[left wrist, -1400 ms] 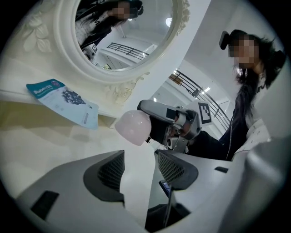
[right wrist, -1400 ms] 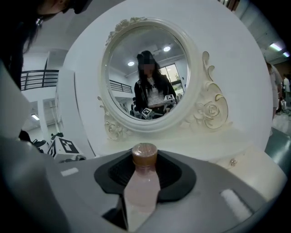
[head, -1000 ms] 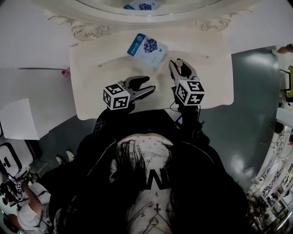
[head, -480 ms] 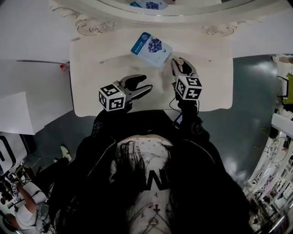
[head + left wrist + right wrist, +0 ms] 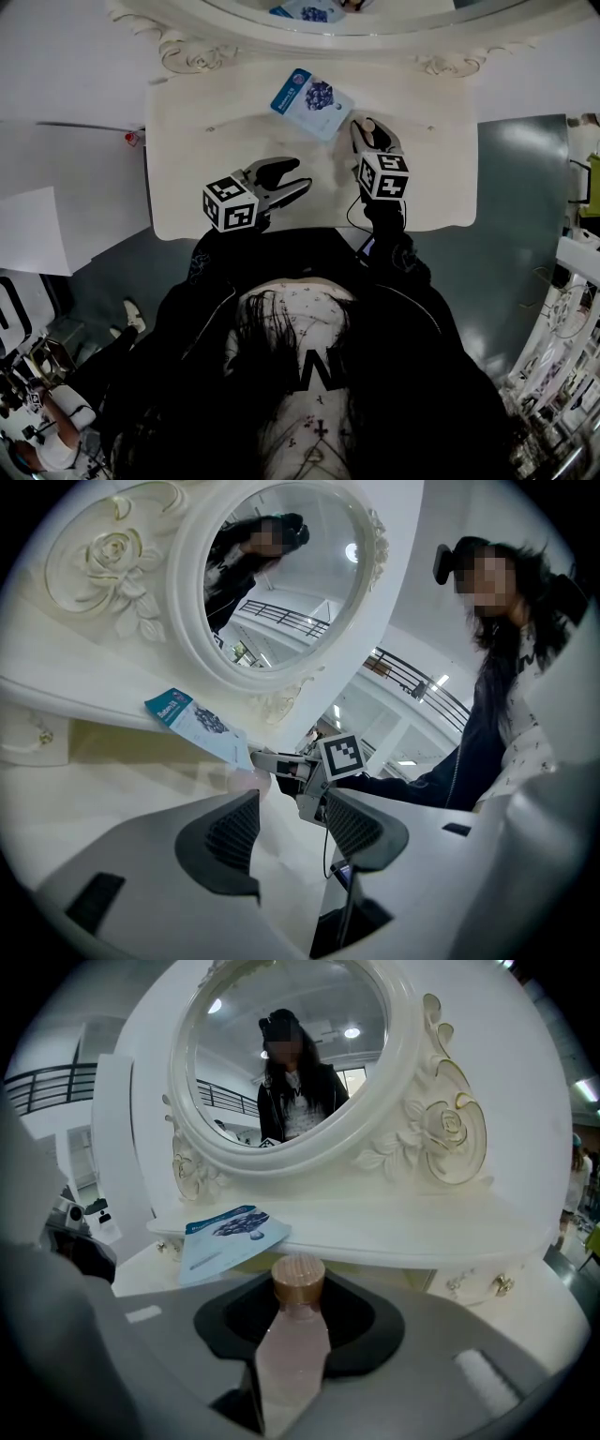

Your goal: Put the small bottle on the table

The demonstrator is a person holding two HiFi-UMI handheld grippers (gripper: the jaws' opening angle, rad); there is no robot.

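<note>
Now | right tool [image 5: 369, 134] over table [image 5: 187, 187], clamped on small bottle [image 5: 292, 1349] | left tool [image 5: 296, 177] alongside, jaws apart

We are reaching both dark-sleeved arms forward, the grippers side by side and apart. We are angling the left gripper [image 5: 298, 174] toward the right one, its fingers [image 5: 230, 834] standing apart with nothing between them. We are pointing the right gripper [image 5: 369, 129] straight ahead, its fingers [image 5: 361, 1321] clamping the small bottle [image 5: 292, 1354], cap toward the fingertips.
</note>
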